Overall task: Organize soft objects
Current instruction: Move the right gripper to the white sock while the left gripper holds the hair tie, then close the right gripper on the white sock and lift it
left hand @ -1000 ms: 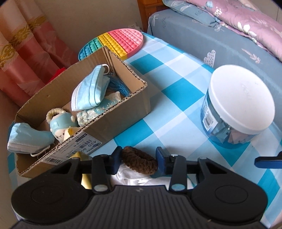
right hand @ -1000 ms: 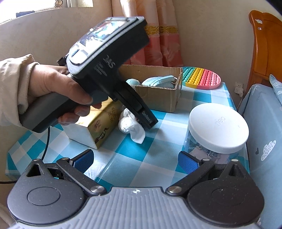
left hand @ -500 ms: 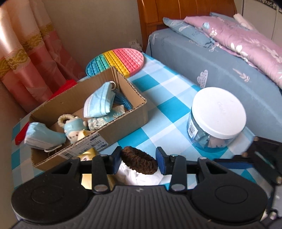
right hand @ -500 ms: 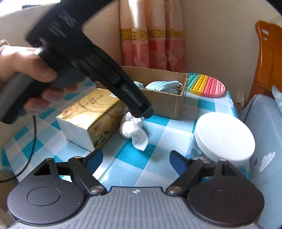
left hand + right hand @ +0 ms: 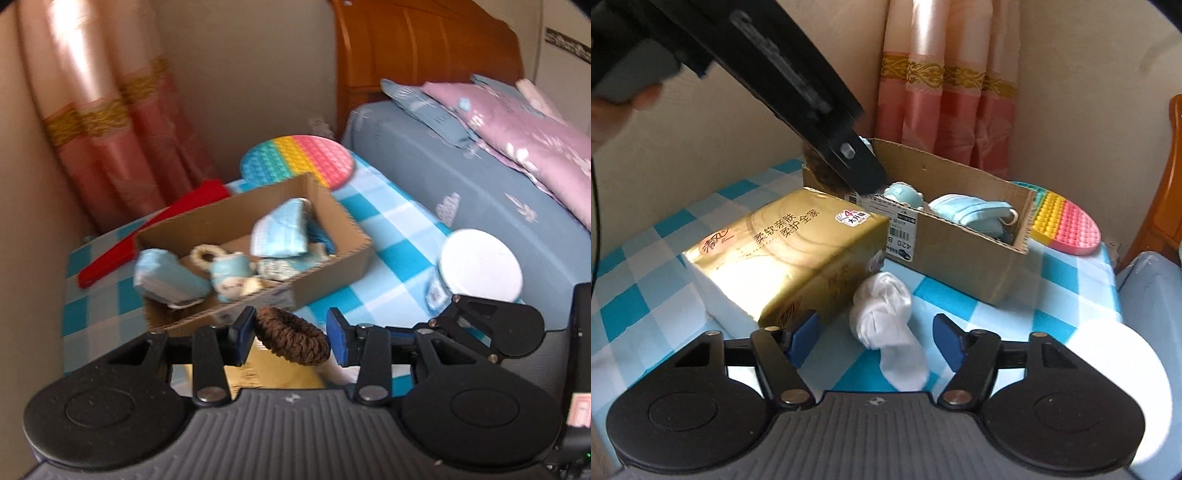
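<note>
My left gripper point(image 5: 291, 338) is shut on a brown scrunchie point(image 5: 291, 339) and holds it in the air, just before the near wall of the cardboard box point(image 5: 332, 273). The box holds blue face masks point(image 5: 284, 229), a small plush doll point(image 5: 231, 277) and a cream hair tie. In the right wrist view the box point(image 5: 960, 251) stands behind a white rolled sock point(image 5: 886, 314) that lies on the checked tablecloth. My right gripper point(image 5: 875, 338) is open, its fingers on either side of the sock and slightly above it.
A gold tissue pack point(image 5: 783, 258) lies left of the sock. A white-lidded jar point(image 5: 480, 266) stands at the right, near the bed point(image 5: 498, 192). A rainbow pop-it mat point(image 5: 299, 158) and a red object point(image 5: 155, 229) lie behind the box. Curtains hang at the back.
My left gripper has risen and pulled back with the scrunchie, so the box looks farther away. My right gripper has moved forward and down over the white sock.
</note>
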`<state>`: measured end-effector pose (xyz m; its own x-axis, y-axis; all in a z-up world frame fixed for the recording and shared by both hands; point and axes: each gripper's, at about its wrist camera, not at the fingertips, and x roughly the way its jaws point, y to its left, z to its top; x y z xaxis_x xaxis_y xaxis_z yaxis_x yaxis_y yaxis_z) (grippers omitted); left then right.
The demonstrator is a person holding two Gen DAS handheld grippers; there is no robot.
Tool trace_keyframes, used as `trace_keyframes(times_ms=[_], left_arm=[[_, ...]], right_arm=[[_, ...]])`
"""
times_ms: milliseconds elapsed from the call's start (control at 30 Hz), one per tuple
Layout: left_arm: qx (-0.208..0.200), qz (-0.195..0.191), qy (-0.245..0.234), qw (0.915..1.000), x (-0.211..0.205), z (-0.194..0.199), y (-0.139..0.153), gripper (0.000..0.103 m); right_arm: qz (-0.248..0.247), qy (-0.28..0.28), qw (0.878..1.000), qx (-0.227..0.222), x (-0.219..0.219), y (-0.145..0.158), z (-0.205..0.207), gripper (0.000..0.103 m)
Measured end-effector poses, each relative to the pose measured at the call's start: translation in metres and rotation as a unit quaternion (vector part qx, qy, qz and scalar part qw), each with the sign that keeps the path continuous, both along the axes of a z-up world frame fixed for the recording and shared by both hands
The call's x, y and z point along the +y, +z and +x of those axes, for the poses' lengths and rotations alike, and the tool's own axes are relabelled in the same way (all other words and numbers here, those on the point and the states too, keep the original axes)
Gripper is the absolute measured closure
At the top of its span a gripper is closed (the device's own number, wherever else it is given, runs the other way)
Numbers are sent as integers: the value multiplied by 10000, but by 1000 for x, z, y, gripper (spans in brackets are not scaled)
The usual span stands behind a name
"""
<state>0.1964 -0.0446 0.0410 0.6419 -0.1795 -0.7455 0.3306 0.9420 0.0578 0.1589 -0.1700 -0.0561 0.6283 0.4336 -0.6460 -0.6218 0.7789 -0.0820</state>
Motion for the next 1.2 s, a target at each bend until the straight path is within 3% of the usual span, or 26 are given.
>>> trace_keyframes(times_ms=[167, 333, 400, 700, 900, 1200], left_arm=[[5, -55, 269, 9996, 18, 5, 1, 63], [51, -81, 424, 9991, 28, 8, -2, 63], [58, -87, 423, 9991, 28, 9, -3, 63], [99, -75, 377, 9992, 23, 8, -4, 63], [134, -100, 423, 9990, 25, 5, -5, 63], [80, -82, 509, 9986, 31, -1, -3, 63]], right_arm=[[-98, 93, 9999, -36, 7, -4, 11, 44], [-113, 105, 9998, -104, 8, -4, 16, 47], [-157, 97, 9998, -84, 8, -6, 18, 60], [-39, 65, 9999, -78, 5, -2, 14, 81], [-81, 73, 9999, -127, 5, 2, 9, 88], [-12, 25, 10000, -71, -2, 5, -2, 89]])
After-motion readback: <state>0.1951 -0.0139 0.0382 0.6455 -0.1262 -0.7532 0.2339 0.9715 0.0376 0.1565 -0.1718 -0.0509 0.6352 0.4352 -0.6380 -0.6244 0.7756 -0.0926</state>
